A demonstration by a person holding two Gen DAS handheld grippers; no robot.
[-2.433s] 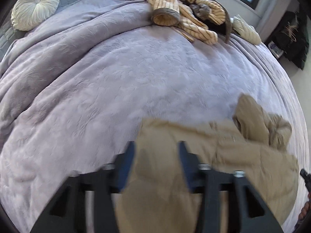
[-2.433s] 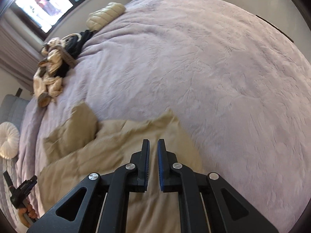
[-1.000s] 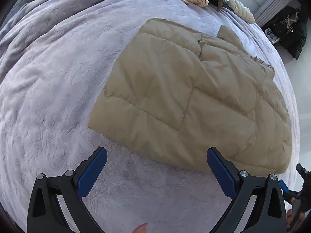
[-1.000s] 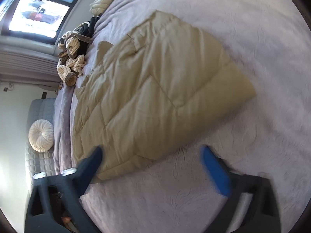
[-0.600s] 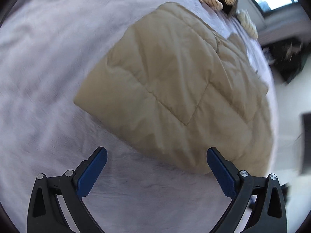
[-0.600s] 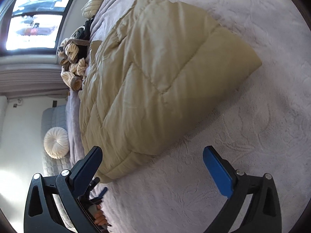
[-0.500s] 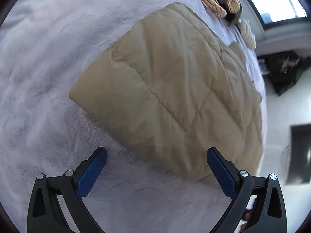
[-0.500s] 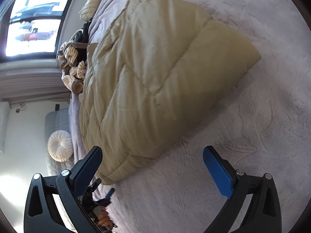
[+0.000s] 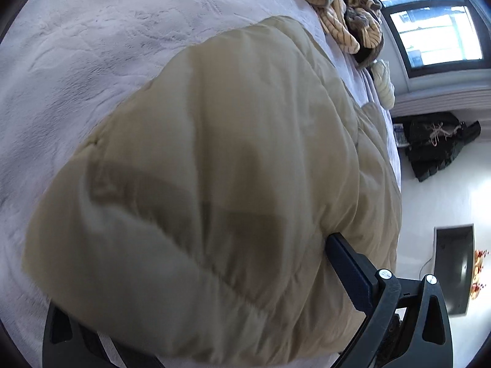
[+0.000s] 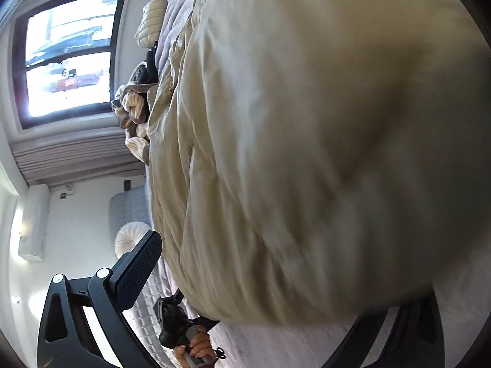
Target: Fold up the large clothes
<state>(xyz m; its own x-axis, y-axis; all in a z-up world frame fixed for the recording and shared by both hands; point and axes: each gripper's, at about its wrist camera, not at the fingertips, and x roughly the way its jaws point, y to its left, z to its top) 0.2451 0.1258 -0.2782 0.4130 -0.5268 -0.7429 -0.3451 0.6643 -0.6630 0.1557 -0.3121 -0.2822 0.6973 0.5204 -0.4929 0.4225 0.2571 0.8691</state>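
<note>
A folded beige quilted puffer coat [image 9: 221, 165] lies on the lilac bedspread [image 9: 76, 46] and fills both views; it also shows in the right wrist view [image 10: 307, 141]. My left gripper [image 9: 199, 300] is wide open, its jaws astride the near edge of the coat. One blue-padded finger [image 9: 349, 273] shows at the right; the other is hidden under the coat. My right gripper [image 10: 285, 291] is also wide open around the coat's edge. Its left finger [image 10: 138, 266] shows; the right one is mostly hidden by the coat.
A pile of striped cream and brown clothes [image 9: 343, 6] lies at the far side of the bed near a window [image 9: 429, 21]. A round white cushion [image 10: 129, 239] sits by the headboard. The other hand with its gripper handle [image 10: 190, 343] shows low in the right wrist view.
Both open grippers have moved in close to the folded coat, which now lies between their jaws. Both views have tilted and the coat fills them.
</note>
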